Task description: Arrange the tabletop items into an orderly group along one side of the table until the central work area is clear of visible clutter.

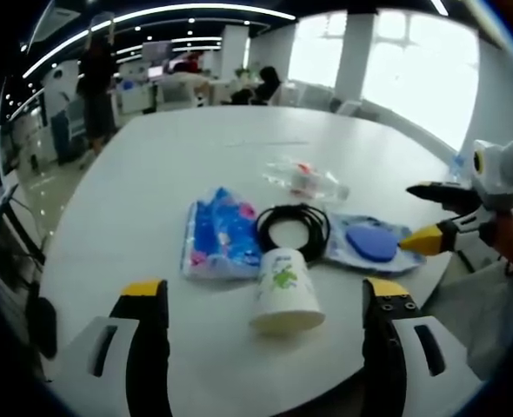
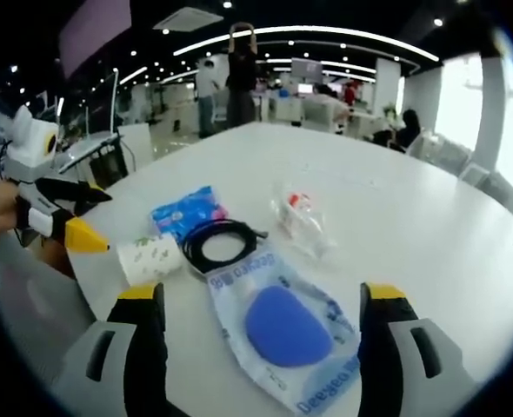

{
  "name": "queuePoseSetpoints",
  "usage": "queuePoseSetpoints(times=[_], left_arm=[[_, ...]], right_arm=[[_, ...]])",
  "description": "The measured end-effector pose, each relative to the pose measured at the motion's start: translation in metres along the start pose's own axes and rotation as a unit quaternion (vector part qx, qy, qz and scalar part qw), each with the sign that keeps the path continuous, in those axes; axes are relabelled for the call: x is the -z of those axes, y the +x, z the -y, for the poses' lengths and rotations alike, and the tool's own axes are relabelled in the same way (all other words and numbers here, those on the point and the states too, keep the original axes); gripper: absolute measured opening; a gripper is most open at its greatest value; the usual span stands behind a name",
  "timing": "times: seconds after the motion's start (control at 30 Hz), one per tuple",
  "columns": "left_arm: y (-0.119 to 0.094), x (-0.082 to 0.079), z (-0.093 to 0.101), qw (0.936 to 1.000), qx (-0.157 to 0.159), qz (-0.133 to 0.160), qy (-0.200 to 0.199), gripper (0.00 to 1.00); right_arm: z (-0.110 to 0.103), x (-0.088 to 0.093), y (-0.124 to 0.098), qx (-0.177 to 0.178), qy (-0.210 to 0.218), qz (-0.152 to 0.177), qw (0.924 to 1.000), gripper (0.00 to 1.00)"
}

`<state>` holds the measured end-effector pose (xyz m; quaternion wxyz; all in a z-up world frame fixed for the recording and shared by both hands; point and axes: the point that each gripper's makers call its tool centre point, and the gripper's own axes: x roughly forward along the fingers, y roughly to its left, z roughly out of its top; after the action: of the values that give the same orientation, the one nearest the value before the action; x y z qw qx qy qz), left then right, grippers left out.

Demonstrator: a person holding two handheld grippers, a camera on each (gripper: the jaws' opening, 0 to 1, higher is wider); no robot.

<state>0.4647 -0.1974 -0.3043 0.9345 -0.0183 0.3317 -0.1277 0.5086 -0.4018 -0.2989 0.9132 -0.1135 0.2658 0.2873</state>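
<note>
Jaws of both grippers gape empty: left gripper (image 1: 266, 306) facing a tipped paper cup (image 1: 284, 293), right gripper (image 2: 261, 306) over a glossy mouse packet (image 2: 283, 328) beside coiled black cable (image 2: 220, 242) on the smooth white table (image 2: 413, 217).

Round white worktop (image 1: 152, 174), glossy. Lying on it in a close cluster: blue tissue pack (image 1: 219, 234), coiled black cable (image 1: 292, 228) beside it, paper cup (image 1: 284, 294) tipped on its side just in front, clear pouch holding a blue pad (image 2: 283, 326), and a crumpled clear plastic bottle (image 1: 307, 180) slightly behind the rest.
</note>
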Motion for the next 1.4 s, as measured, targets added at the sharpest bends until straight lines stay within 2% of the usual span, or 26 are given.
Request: queuePoseSetpoints(times=[0.2,0.37,0.63,0.73,1.07,1.3,1.33,1.4], left_arm=[[0.0,0.0,0.002,1.0,0.005,0.0,0.0,0.88],[0.0,-0.003,0.006,0.9999,0.013,0.005,0.0,0.88],[0.0,-0.004,0.011,0.9997,0.023,0.009,0.0,0.88],[-0.001,-0.005,0.011,0.9996,0.025,0.01,-0.001,0.88],[-0.002,-0.008,0.019,0.999,0.039,0.014,0.014,0.89],[-0.003,-0.009,0.023,0.9983,0.055,0.017,0.011,0.89],[-0.004,-0.01,0.025,0.9979,0.062,0.02,0.004,0.89],[-0.003,-0.01,0.029,0.9972,0.071,0.021,0.008,0.89]], right_arm=[[0.003,-0.008,0.002,-0.003,0.005,0.021,0.9998,0.86],[0.005,-0.008,0.003,-0.003,-0.01,0.024,0.9996,0.84],[0.011,-0.015,0.013,-0.015,-0.001,0.035,0.9993,0.82],[0.016,-0.019,0.017,-0.011,-0.019,0.041,0.9989,0.81],[0.026,-0.028,0.03,-0.023,-0.011,0.045,0.9987,0.79],[0.029,-0.038,0.045,-0.031,-0.041,0.05,0.9974,0.78],[0.031,-0.04,0.049,-0.03,-0.07,0.048,0.996,0.77],[0.032,-0.041,0.055,-0.03,-0.086,0.043,0.9949,0.77]])
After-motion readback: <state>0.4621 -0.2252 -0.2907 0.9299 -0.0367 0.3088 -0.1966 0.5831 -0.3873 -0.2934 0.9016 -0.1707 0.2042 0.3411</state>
